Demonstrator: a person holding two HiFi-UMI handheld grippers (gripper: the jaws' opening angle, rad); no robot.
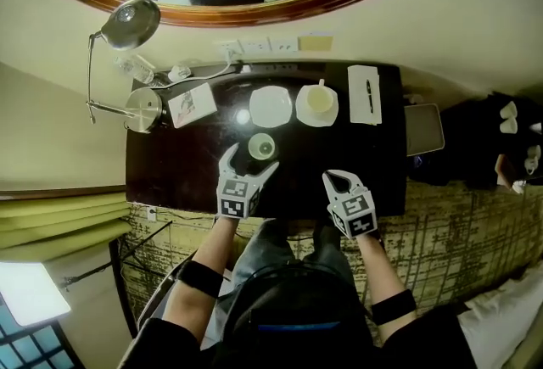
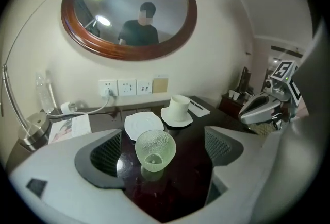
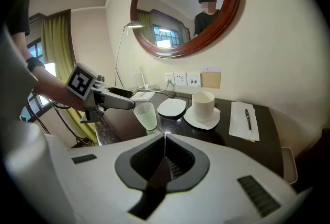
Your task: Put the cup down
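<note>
**Cup set down, release under way**

Near the head view's bottom centre, the left gripper point(image 1: 251, 159) has its jaws apart around the green cup point(image 2: 155, 150), upright on the dark table point(image 1: 170, 181). The right gripper point(image 1: 338, 181) is closed and empty. The next move is probably backing straight out without tipping the cup.

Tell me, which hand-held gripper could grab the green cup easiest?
Left, I think. The left hand-held gripper has open jaws either side of the green cup. The right hand-held gripper is shut and farther off.
</note>
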